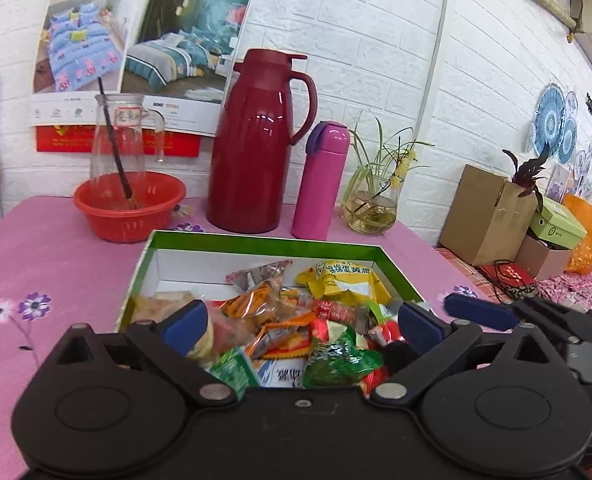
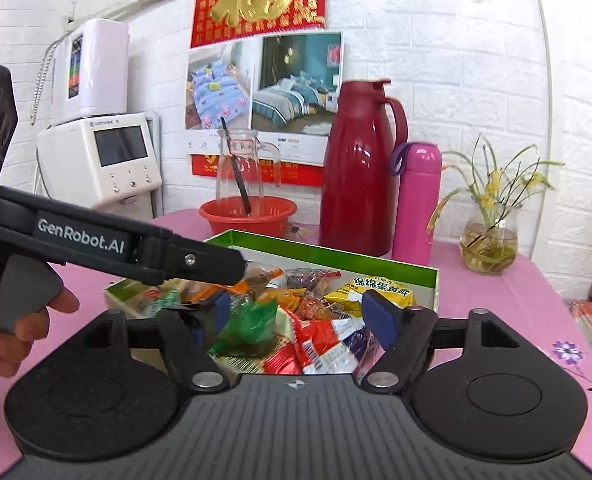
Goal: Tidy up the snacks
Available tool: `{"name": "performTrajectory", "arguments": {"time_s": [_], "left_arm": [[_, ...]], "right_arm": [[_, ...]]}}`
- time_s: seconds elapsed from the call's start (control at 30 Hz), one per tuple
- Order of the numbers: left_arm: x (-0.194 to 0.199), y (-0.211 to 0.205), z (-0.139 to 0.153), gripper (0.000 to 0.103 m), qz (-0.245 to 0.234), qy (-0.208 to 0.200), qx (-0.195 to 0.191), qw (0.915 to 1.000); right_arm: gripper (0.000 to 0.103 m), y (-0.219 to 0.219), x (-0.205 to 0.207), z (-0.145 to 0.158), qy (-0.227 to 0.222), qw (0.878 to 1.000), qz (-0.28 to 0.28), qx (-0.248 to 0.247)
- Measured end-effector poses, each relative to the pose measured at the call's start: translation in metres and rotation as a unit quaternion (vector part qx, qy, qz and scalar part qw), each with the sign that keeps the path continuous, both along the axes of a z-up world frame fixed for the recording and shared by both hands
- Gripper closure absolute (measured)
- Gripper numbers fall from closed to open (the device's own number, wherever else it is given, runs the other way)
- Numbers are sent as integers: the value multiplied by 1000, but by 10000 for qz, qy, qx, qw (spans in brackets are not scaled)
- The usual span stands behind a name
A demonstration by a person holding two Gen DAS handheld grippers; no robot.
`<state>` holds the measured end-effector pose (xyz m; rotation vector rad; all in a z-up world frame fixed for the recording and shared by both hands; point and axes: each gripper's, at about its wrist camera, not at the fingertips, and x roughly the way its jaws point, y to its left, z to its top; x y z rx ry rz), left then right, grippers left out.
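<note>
A green-rimmed cardboard box (image 1: 264, 238) sits on the pink tablecloth and holds several wrapped snacks (image 1: 296, 320), among them a yellow packet (image 1: 342, 280) and a green packet (image 1: 336, 356). My left gripper (image 1: 302, 326) is open, its jaws wide above the near end of the pile, holding nothing. In the right wrist view the same box (image 2: 336, 256) and snacks (image 2: 304, 320) lie under my right gripper (image 2: 302, 314), which is open and empty. The left gripper's body (image 2: 136, 248) crosses that view from the left. The right gripper's blue pad shows in the left wrist view (image 1: 480, 312).
Behind the box stand a red basin (image 1: 130, 208) with a glass jug (image 1: 122, 140), a dark red thermos (image 1: 256, 140), a pink bottle (image 1: 322, 180) and a glass vase with a plant (image 1: 372, 208). Cardboard boxes (image 1: 488, 216) lie right. A white appliance (image 2: 100, 160) stands left.
</note>
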<state>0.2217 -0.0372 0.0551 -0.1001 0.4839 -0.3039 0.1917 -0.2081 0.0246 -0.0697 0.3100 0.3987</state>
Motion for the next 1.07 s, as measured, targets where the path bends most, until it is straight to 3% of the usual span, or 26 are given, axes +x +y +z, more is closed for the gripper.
{"name": "performTrajectory", "arguments": {"time_s": [0.17,0.33,0.6,1.07], "left_arm": [[-40,4,0,0,160,190,158,9996],[-76,5,-20,0,199,614,437,9970],[-107,5,-48,0,425,1026,552,9923],[-119,1,-47,0,593,839,730,9920]], "right_arm": [[0,-3,-42,5,175,9994,-23,-299],[0,-13,-78,-7,565,9980,-84,-273],[0,-22,-103,-23,877,9955,-309,-203],[0,-22,-108,-32,979,9944,-372,-102]]}}
